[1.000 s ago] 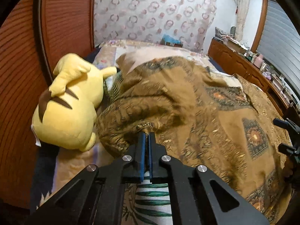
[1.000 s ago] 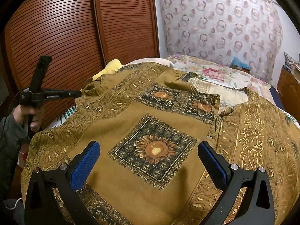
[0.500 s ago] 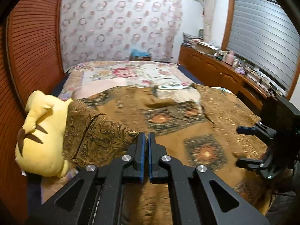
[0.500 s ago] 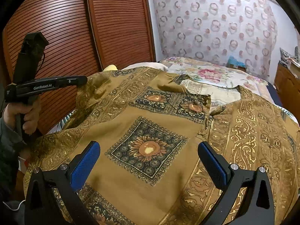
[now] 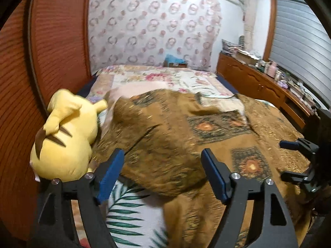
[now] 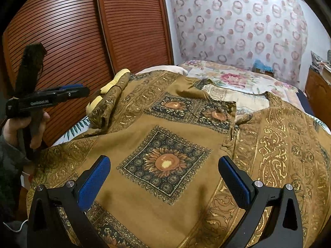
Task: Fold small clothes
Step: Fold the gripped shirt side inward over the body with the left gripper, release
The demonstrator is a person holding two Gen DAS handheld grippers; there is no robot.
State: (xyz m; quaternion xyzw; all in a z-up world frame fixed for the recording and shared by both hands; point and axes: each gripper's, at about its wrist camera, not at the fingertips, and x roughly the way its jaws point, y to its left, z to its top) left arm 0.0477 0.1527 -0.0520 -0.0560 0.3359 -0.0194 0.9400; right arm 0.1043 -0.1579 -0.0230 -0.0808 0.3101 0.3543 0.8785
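A brown garment point(image 6: 165, 161) with gold patterns and sunflower squares lies spread over the bed; it also shows in the left wrist view point(image 5: 175, 144). Its left sleeve point(image 6: 109, 103) lies bunched beside the yellow toy. My left gripper point(image 5: 163, 171) is open and empty, just above the sleeve's edge; it also shows at the left of the right wrist view point(image 6: 78, 90). My right gripper point(image 6: 165, 175) is open and empty above the garment's front, and shows in the left wrist view point(image 5: 289, 159).
A yellow plush toy point(image 5: 66, 136) lies at the bed's left side against the red-brown slatted wardrobe doors point(image 6: 82, 31). A floral bedspread point(image 5: 157, 78) covers the far bed. A wooden sideboard point(image 5: 258, 82) with clutter runs along the right wall.
My left gripper was shut on the sleeve and carried it over the garment. It has now opened and let go; the sleeve has dropped beside the toy. The right gripper stayed open.
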